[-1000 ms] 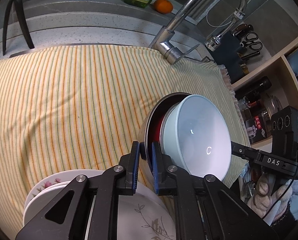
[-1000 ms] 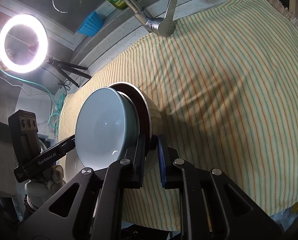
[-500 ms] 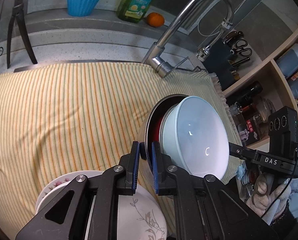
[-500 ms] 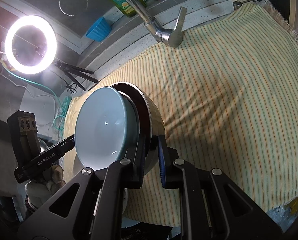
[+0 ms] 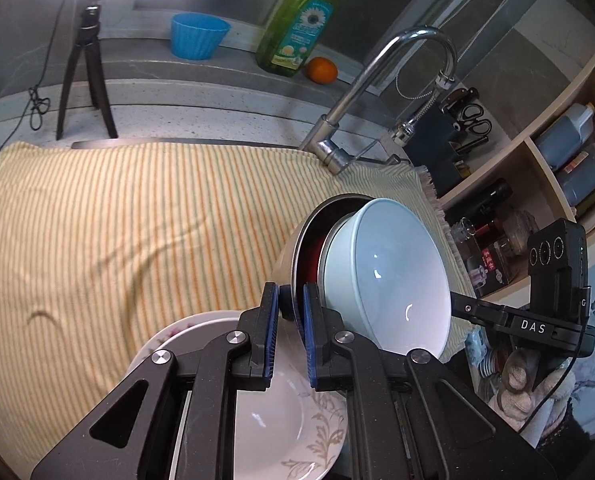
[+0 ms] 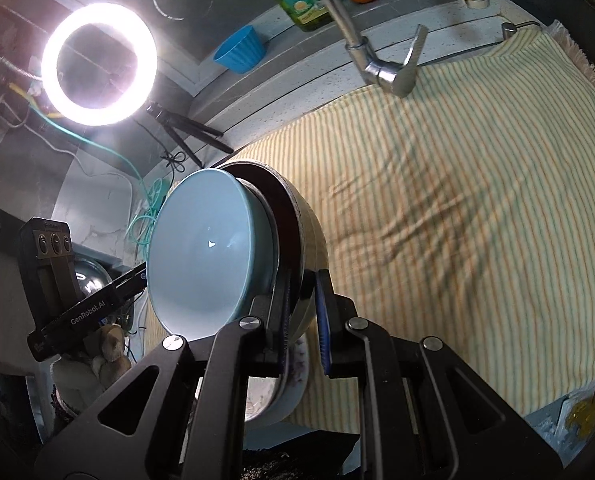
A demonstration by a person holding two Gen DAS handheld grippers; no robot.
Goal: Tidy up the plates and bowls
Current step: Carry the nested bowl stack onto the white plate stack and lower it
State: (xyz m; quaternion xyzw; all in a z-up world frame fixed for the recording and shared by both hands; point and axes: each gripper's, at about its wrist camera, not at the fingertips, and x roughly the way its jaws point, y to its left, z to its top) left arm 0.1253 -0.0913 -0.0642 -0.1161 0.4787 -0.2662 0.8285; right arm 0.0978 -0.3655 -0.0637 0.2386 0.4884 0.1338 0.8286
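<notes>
Holding a nested pair of bowls between my two grippers, I have them lifted clear above the striped cloth (image 5: 145, 216) that covers the counter. My left gripper (image 5: 290, 334) has its blue pads pinched together on the rim of the outer metal bowl (image 5: 293, 240), one pad outside the wall and one inside. My right gripper (image 6: 303, 318) is clamped the same way on the opposite rim of that metal bowl (image 6: 305, 232) — its jaws nearly together with only the thin wall between them.

Inside the metal bowl sits a pale blue bowl (image 5: 389, 276), its mouth tipped toward the left camera; from the right camera I see the same pale blue bowl (image 6: 205, 252) facing the other way, with a strip of dark red inner wall showing behind it. Both bowls are tilted on edge rather than level.

Below my left gripper lies a stack of white plates (image 5: 273, 412) with a leaf pattern on the rim, resting near the front edge of the cloth. In the right view a part of a plate (image 6: 293, 392) shows under the bowls.

Beyond the cloth stands the tap (image 5: 377, 92), and on the ledge behind it a green soap bottle (image 5: 297, 28), an orange (image 5: 322, 70) and a blue cup (image 5: 199, 36) — a ring light (image 6: 97, 64) glares at the left
</notes>
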